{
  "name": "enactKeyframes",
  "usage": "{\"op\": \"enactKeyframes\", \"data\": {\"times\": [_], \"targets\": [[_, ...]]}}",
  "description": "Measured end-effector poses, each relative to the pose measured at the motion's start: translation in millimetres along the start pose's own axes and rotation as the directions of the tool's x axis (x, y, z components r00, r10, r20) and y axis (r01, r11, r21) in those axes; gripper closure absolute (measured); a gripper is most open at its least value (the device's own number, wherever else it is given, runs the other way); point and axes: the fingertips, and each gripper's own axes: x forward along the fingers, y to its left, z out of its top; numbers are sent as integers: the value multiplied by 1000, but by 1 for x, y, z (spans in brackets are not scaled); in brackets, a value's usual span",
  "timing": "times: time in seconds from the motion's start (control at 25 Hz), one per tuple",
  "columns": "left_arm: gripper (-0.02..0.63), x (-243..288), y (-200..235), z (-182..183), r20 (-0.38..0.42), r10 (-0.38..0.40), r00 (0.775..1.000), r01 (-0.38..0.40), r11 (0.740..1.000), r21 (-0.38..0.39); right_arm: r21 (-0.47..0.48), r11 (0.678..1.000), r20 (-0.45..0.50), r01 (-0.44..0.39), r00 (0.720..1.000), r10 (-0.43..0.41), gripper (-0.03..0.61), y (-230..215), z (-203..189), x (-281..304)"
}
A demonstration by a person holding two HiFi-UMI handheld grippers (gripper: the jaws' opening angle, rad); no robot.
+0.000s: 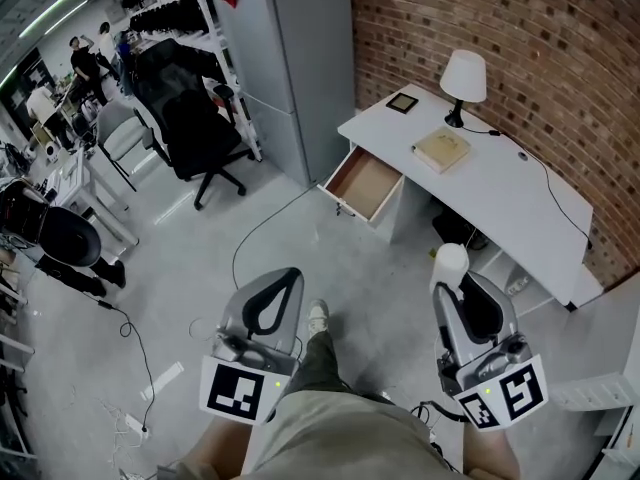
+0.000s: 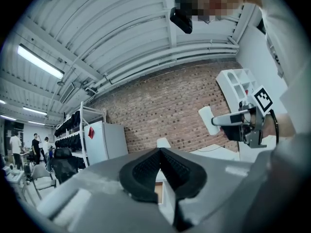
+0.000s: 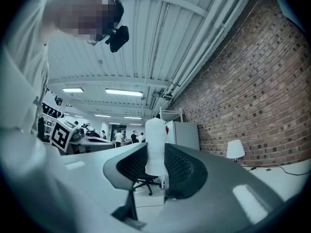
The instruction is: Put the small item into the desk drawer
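My right gripper point(image 1: 453, 273) is shut on a small white cylindrical item point(image 1: 450, 259), which stands up between the black pads point(image 3: 179, 168) in the right gripper view as a white item point(image 3: 155, 146). My left gripper point(image 1: 285, 280) is shut, its jaws meeting at the tips with nothing between them; in its own view the left gripper point(image 2: 159, 152) points toward the brick wall. The white desk point(image 1: 510, 193) stands ahead against the brick wall, its wood-lined drawer point(image 1: 365, 183) pulled open at the left end. Both grippers hang well short of the desk, above the floor.
On the desk sit a white lamp point(image 1: 463, 83), a tan book point(image 1: 441, 149) and a small dark frame point(image 1: 403, 102). A grey cabinet point(image 1: 290, 63) stands left of the desk, a black office chair point(image 1: 190, 108) further left. A cable point(image 1: 255, 233) runs over the floor. People stand far off.
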Motion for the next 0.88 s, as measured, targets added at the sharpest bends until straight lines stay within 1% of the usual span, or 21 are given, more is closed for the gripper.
{"op": "enactKeyframes", "data": {"times": [0.16, 0.32, 0.6, 0.88], "targets": [[612, 31, 17, -11, -3, -9, 1000, 9, 1000, 1, 3, 1000, -22, 9, 1000, -9, 463, -19, -17, 30], [611, 66, 45, -24, -22, -18, 1000, 18, 1000, -7, 20, 1000, -46, 11, 999, -10, 463, -38, -33, 73], [611, 148, 111, -44, -58, -56, 997, 53, 998, -44, 34, 999, -99, 34, 995, -30, 463, -72, -54, 173], [612, 238, 187, -64, -85, -112, 990, 110, 994, -31, 41, 997, -147, 70, 987, -63, 463, -113, -78, 282]]}}
